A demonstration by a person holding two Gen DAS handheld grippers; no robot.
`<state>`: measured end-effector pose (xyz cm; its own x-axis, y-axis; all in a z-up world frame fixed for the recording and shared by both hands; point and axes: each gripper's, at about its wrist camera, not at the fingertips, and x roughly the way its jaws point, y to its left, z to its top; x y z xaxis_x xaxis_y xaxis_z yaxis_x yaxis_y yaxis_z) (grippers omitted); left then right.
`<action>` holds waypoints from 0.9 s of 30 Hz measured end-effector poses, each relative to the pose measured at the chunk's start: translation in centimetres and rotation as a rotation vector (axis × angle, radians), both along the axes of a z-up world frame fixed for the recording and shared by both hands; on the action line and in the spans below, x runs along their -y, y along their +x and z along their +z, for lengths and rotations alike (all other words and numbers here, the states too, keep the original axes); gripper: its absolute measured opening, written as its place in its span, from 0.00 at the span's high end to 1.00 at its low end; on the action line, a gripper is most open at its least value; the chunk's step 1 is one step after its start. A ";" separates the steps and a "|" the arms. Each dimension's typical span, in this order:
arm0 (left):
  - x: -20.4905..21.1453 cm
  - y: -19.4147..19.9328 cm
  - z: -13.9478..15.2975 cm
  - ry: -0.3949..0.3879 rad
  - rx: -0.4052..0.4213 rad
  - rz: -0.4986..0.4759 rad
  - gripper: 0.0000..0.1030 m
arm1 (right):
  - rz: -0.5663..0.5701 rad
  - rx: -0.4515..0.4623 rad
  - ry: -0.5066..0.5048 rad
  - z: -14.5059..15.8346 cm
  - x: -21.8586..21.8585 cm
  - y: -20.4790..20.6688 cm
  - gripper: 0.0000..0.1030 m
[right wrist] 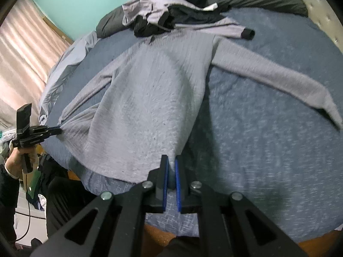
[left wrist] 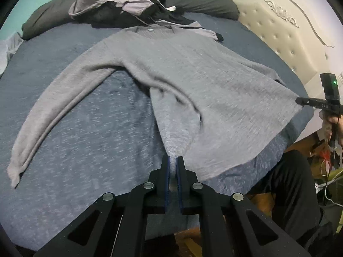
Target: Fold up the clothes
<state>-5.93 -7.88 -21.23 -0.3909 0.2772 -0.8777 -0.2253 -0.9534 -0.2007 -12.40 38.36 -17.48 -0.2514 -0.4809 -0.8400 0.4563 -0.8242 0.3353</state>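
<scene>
Grey knit sweater (left wrist: 193,70), long-sleeved, spread face-up on a blue bed (left wrist: 85,132), collar at the far end, hem at the near edge. Left gripper (left wrist: 173,160): blue-padded jaws closed to a narrow gap, pinching one hem corner, fabric drawn taut into a ridge. Right gripper (right wrist: 170,160): jaws likewise nearly closed, clamped on the other hem corner; in the left wrist view it shows at the right edge (left wrist: 300,101), fabric pulled to a point at its tip. Hem lifted between the two grippers; body slopes down to the bed farther on. One sleeve (left wrist: 53,107) trails toward the near left; the other sleeve (right wrist: 278,79) extends right, flat on the bed. Pile of clothes (left wrist: 120,4), lilac and black, lies just beyond the collar, against a dark pillow (left wrist: 203,2). Cream tufted headboard (left wrist: 278,27) at far right.
</scene>
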 end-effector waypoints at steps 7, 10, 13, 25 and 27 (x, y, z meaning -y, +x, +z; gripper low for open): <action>2.3 1.8 -3.4 0.016 0.076 0.043 0.94 | -0.007 0.026 0.032 -1.6 -1.0 0.7 0.95; 2.6 1.6 -6.3 0.005 0.140 0.075 0.94 | 0.000 0.065 0.045 -3.6 -0.8 1.0 0.95; 2.8 1.3 -8.2 -0.005 0.177 0.109 0.91 | 0.026 0.101 0.057 -5.6 0.2 1.4 0.95; -0.5 -1.3 -9.0 -0.035 0.121 0.110 0.64 | 0.043 0.129 0.103 -7.9 1.2 1.6 0.94; -1.4 -2.1 -9.7 -0.027 0.127 0.101 0.64 | 0.041 0.135 0.101 -8.1 1.2 1.6 0.92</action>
<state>-8.03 -6.45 -30.92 -0.3012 0.2175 -0.9284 -0.1025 -0.9754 -0.1952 -10.79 37.12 -25.60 -0.1152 -0.3994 -0.9095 0.4465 -0.8387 0.3118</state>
